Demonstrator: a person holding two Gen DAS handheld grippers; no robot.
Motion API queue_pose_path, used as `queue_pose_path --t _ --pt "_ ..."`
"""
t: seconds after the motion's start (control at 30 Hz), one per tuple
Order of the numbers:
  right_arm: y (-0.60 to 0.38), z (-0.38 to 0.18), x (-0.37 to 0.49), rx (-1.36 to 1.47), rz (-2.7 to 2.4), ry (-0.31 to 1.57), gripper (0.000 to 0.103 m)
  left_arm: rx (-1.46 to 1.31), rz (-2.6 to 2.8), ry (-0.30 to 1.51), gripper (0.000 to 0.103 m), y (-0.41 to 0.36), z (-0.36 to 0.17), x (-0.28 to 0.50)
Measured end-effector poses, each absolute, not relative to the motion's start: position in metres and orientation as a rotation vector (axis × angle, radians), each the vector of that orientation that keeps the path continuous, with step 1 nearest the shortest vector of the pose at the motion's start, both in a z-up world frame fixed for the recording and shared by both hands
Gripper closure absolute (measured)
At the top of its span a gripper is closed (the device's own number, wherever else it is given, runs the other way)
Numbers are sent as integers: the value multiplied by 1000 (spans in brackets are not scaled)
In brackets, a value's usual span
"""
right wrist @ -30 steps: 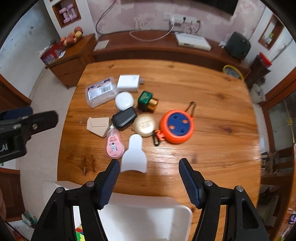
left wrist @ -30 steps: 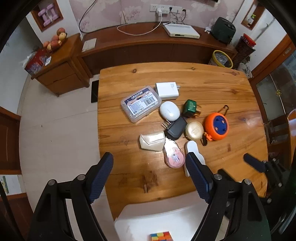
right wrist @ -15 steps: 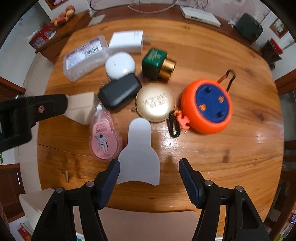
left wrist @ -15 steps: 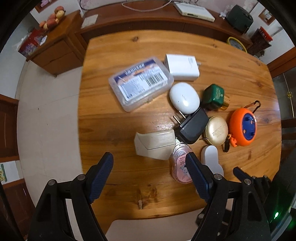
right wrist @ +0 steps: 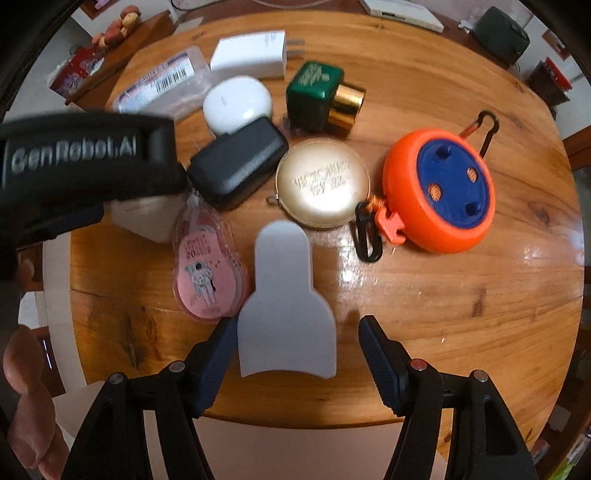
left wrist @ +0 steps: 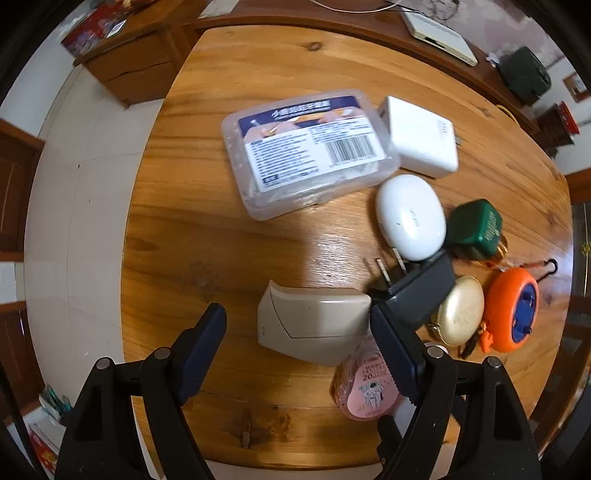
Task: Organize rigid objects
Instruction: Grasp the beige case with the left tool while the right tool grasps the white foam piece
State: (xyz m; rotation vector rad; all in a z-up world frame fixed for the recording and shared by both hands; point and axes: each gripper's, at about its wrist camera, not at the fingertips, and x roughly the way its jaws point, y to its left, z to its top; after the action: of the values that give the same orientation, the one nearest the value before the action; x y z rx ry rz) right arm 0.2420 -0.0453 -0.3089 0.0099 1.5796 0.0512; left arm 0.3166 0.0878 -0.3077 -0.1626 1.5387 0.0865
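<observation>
Small rigid objects lie bunched on a round wooden table (left wrist: 207,236). My left gripper (left wrist: 299,349) is open, its fingers either side of a beige wedge-shaped case (left wrist: 312,325). My right gripper (right wrist: 297,354) is open around the wide end of a flat grey-white scraper (right wrist: 286,314). Nearby lie a pink tape dispenser (right wrist: 205,280), a black plug adapter (left wrist: 417,291), a gold round tin (right wrist: 323,186), an orange and blue reel (right wrist: 441,192), a green box (right wrist: 314,94), a white oval case (left wrist: 410,216), a white charger (left wrist: 421,136) and a clear plastic box (left wrist: 306,151).
The left gripper's body (right wrist: 74,166) crosses the left of the right wrist view, over the beige case. A wooden sideboard (left wrist: 351,26) stands beyond the table. A white chair (right wrist: 280,446) sits at the near edge.
Both grippers have come down and forward towards the table. The left one has closed in on the beige case, the right one on the scraper. Both stay open.
</observation>
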Motion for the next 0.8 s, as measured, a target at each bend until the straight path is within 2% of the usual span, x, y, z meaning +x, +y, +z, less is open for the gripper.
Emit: queue_pose_path --t 0.07,0.23,0.5,0.53,0.57,0.8 --pt "-43 -313 239 12 48 1589 34 -180 97 1539 21 92 -309 318" --pt "-40 -316 234 1 55 1601 43 -206 110 1558 21 97 -311 318" --pt "-32 -315 228 -15 51 1591 44 -224 151 1558 22 101 -318 311" --pt "-29 -318 225 -17 51 1590 44 -219 149 1551 26 93 -319 312" --pt "-28 -320 227 -19 52 1590 44 -212 136 1545 36 93 -318 312" --pt "-32 -321 224 -3 69 1573 45 -173 136 1539 37 89 -315 308"
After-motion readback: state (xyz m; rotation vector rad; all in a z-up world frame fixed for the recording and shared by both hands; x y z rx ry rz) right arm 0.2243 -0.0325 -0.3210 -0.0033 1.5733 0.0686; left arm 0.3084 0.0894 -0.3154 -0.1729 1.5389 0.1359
